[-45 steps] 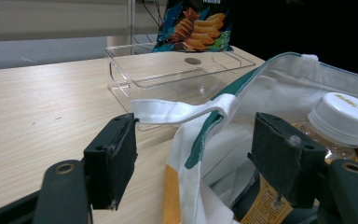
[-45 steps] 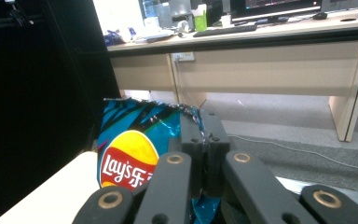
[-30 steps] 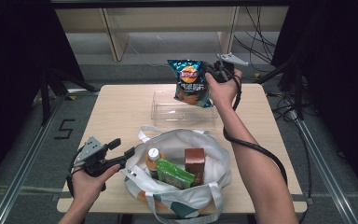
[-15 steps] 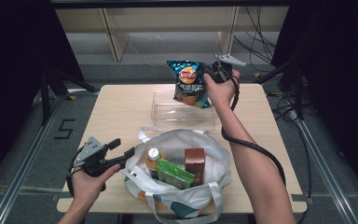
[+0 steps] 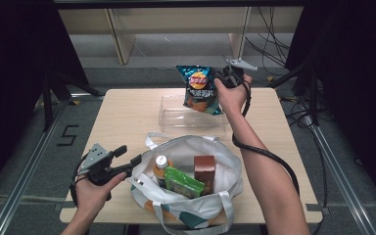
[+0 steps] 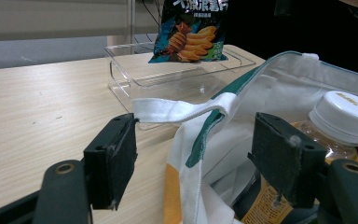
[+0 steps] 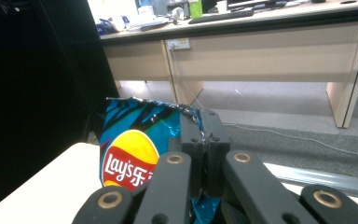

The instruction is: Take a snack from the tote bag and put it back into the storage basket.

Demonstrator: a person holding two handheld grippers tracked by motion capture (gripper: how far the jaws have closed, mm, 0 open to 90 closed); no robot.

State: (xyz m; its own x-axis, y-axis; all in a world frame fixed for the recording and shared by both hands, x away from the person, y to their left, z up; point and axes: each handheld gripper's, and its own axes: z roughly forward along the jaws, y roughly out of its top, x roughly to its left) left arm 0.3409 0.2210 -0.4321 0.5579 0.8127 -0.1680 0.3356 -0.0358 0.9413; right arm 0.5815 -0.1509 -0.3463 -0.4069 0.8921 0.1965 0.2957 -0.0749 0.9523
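My right gripper is shut on the top edge of a blue chip bag, which hangs over the clear plastic tray at the far side of the table. In the right gripper view the jaws pinch the crinkled top of the chip bag. My left gripper is open at the left rim of the white tote bag. In the left gripper view the tote bag's rim and strap lie between the open pads without being pressed.
Inside the tote bag stand a white-capped bottle, a green packet and a brown box. The wooden table ends close behind the tray. Cables trail on the floor at the right.
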